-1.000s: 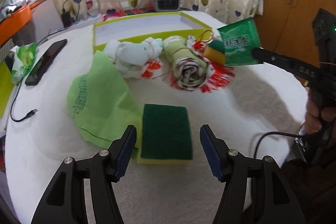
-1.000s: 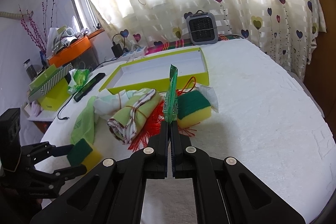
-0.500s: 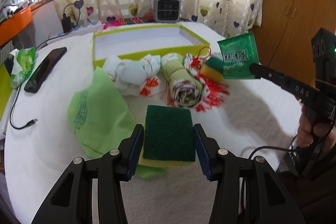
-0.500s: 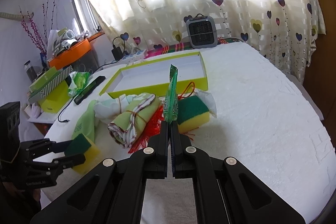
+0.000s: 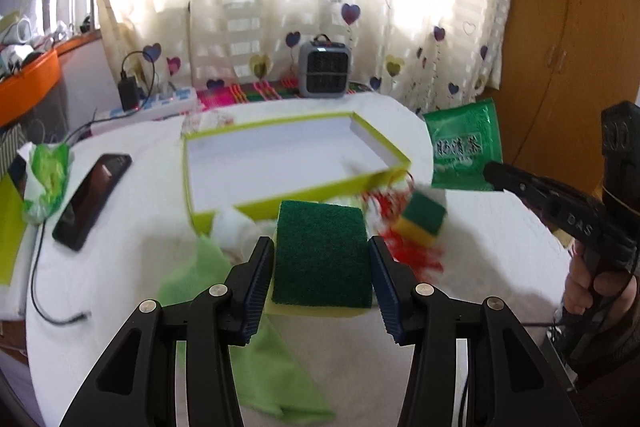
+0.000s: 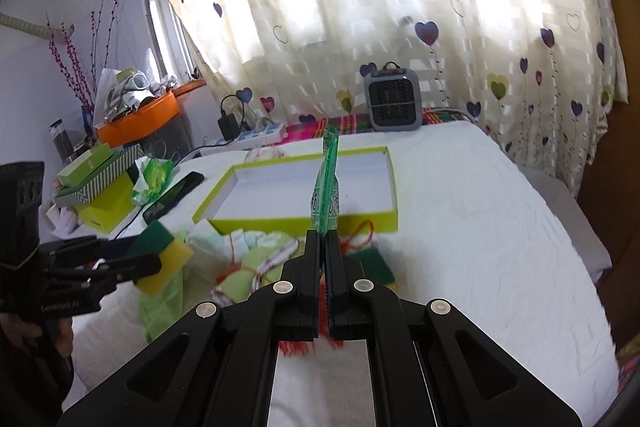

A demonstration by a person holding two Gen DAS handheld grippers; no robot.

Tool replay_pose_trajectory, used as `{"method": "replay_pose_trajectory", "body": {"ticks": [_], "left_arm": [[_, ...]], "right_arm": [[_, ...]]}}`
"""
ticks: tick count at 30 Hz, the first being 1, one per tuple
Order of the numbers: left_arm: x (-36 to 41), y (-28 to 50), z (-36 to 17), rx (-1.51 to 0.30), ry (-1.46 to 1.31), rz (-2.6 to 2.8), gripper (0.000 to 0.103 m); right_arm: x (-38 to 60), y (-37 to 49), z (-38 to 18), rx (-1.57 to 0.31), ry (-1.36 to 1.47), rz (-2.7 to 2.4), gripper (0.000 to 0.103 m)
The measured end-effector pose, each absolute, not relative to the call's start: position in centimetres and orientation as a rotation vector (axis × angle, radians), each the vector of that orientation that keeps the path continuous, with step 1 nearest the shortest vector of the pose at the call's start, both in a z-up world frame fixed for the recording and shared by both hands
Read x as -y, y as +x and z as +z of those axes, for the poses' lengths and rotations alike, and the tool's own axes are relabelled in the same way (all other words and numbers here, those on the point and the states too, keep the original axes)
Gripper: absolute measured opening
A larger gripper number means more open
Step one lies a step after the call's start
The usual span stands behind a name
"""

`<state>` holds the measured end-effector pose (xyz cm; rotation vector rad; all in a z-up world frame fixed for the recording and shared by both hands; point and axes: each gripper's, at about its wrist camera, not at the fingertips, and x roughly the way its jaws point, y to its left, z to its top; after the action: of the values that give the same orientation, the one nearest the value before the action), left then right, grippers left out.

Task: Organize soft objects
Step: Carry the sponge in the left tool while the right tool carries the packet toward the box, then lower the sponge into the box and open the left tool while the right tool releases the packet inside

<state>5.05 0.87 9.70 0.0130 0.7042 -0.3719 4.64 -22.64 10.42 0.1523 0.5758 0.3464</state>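
Two claws, both loaded: my left gripper point(image 5: 322, 259) pinches the green sponge point(image 5: 322, 257), lifted off the table point(image 5: 500, 247); my right gripper point(image 6: 325, 259), pressed together, clamps the green packet point(image 6: 327, 187).

Your sponge point(image 5: 322, 253) dark green over yellow, your packet point(image 5: 464, 147) bright green with white lettering, your box point(image 5: 244, 205) lime-edged and white inside, cloth point(image 5: 272, 359) pale green, curtain point(image 6: 380, 7) cream with purple and yellow hearts, bench point(image 6: 472, 211) cover white, phone point(image 5: 92, 201) black.
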Motion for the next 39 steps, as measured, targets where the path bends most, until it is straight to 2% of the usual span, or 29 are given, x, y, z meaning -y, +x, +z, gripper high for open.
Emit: {"method": "replay_pose_trajectory", "body": {"ticks": [16,39], "left_arm": [[-2.5,14.6,10.1,-0.738,-0.031,-0.329,0.047],[-1.8,23.9,5.5,-0.887,-0.035,-0.289,0.047]], "right_arm": [[21.6,13.2,10.0,-0.673,0.153,0.393,0.002],[21.9,23.1,5.2,-0.911,0.334,0.483,0.002]]}}
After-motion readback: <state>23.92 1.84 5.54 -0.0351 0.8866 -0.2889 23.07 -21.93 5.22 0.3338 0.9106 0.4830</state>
